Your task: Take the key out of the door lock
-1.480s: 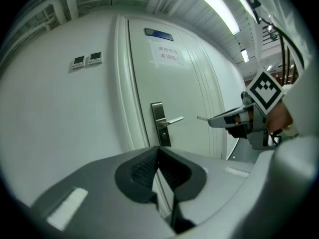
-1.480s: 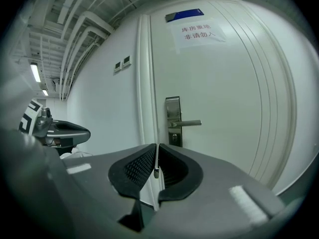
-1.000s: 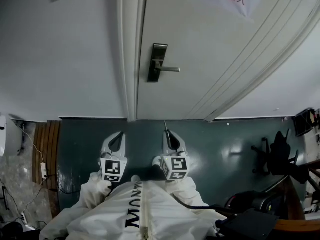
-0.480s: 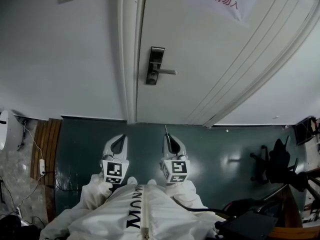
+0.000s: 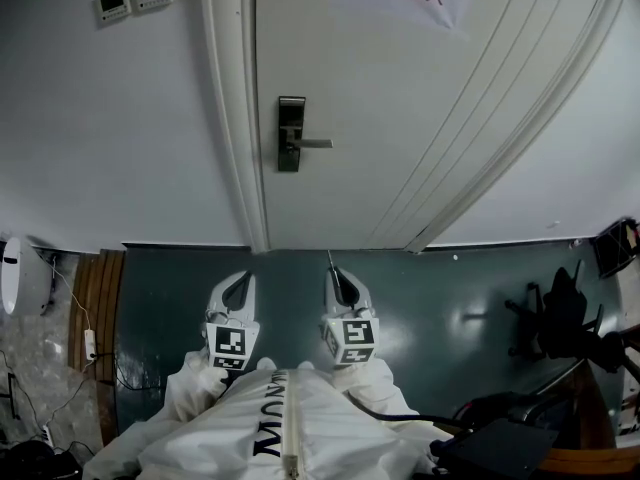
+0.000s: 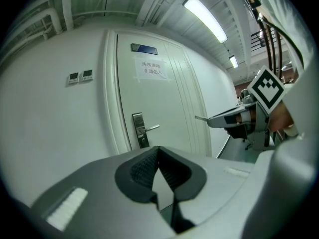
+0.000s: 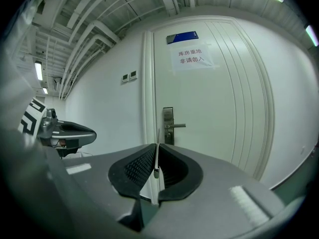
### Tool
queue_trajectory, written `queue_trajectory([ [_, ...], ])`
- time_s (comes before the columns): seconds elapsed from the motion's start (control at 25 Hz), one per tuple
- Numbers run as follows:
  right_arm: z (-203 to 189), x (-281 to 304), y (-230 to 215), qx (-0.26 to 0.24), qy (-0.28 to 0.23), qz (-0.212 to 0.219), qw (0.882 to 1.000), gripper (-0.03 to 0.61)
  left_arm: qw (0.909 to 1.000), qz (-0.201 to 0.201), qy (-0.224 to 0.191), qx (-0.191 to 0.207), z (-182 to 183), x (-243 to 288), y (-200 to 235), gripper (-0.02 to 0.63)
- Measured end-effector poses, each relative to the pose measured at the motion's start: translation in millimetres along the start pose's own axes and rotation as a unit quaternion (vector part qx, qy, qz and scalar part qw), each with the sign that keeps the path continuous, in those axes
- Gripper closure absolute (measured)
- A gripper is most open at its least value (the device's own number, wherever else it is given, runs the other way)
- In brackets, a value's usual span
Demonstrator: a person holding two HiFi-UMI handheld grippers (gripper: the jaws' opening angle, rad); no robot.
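Between the jaws of the right gripper [image 7: 157, 148], a thin flat metal blade [image 7: 157, 158] is standing on edge. The ribbed pads are clamping it from both sides, and its tip is poking out ahead of them. By its shape it is most likely the key, already free of the door. Beside it, the left gripper [image 6: 158, 151] is pointing the same way with its jaw tips pressed together and nothing between them.

Both tools are hanging low over the dark floor [image 5: 450, 298], well apart from the door lock [image 5: 290, 133]. That lock is sitting on the white door [image 5: 400, 118], with its lever handle [image 5: 312, 143] jutting to the right. Whether anything is sitting in the keyhole below the lever is too small to tell.

If the blade is the key, the step in hand is simply carrying it clear. Doing that well is calling for a firm, unchanged squeeze, since so thin a piece gripped on its flats could pivot or slip downward. It is also calling for a level, unhurried hand, with the idle left tool staying out of the blade's way.
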State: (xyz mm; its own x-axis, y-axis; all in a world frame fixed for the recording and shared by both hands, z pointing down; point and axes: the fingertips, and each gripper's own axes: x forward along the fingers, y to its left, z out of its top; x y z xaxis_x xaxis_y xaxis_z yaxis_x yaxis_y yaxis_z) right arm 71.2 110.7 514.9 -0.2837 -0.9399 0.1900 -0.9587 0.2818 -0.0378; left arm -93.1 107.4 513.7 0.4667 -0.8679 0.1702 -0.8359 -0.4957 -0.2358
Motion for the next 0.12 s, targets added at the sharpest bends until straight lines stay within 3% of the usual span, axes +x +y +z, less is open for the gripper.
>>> queue_trajectory([
  [0.12, -3.5, -6.4, -6.9, 0.001, 0.000, -0.002, 1.000, 0.557, 1.0000, -0.002, -0.002, 0.002, 2.6, 0.2, -8.9, 0.614],
])
